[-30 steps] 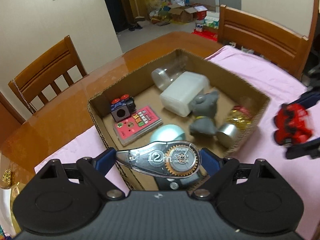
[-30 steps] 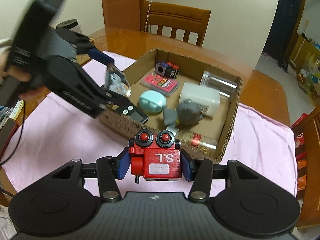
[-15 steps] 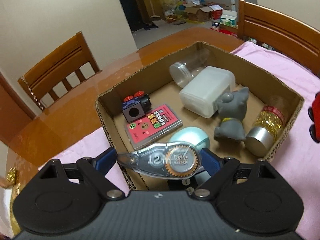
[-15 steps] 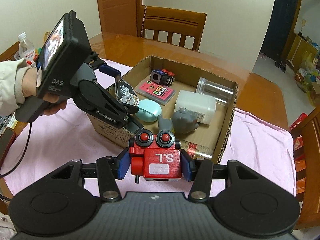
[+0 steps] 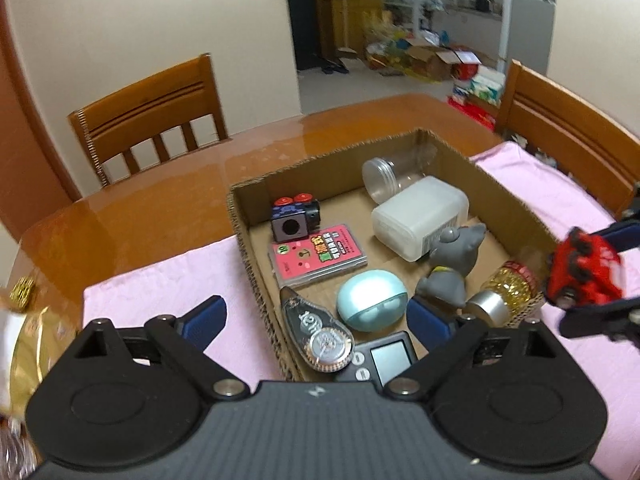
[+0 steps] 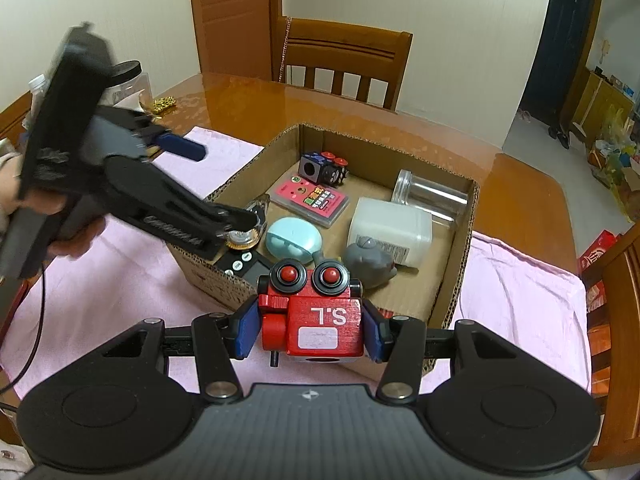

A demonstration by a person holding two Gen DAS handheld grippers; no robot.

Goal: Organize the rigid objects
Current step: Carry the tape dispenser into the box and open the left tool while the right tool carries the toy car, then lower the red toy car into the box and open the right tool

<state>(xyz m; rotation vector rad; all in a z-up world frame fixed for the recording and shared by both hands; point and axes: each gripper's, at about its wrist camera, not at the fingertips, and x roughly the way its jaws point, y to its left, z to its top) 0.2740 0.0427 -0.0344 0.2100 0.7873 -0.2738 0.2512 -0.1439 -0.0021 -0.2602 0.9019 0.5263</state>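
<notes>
Wooden dining table point(image 5: 120, 216) under glossy varnish, pink cloth point(image 6: 132, 264) spread over its near part, 2 wooden chairs around it in the left wrist view.

Left gripper point(image 5: 316, 316): jaws spread wide, nothing between them; the blue pads point(image 5: 204, 314) straddle the near-left corner of the cardboard box point(image 5: 516, 216). Directly below and between the pads, a clear correction tape dispenser point(image 5: 316, 334) lies loose on the box floor against the near wall, apart from both pads, just beside a small black device with a grey screen point(image 5: 386, 356).

Right gripper point(image 6: 306, 330): jaws closed on a red wooden robot toy point(image 6: 316, 312), pads pressing its 2 sides, held over the cloth just outside the near wall of the box.

Box contents, outward from the tape dispenser:
- mint oval case point(image 5: 372, 304), just beside the dispenser
- pink card pack point(image 5: 318, 256)
- black cube with red buttons point(image 5: 294, 218), far-left corner
- grey mouse figure point(image 5: 452, 268), leaning on a white plastic box point(image 5: 420, 216)
- clear jar on its side point(image 5: 384, 178), far wall
- bottle of gold beads with silver cap point(image 5: 506, 294), on its side by the right wall
</notes>
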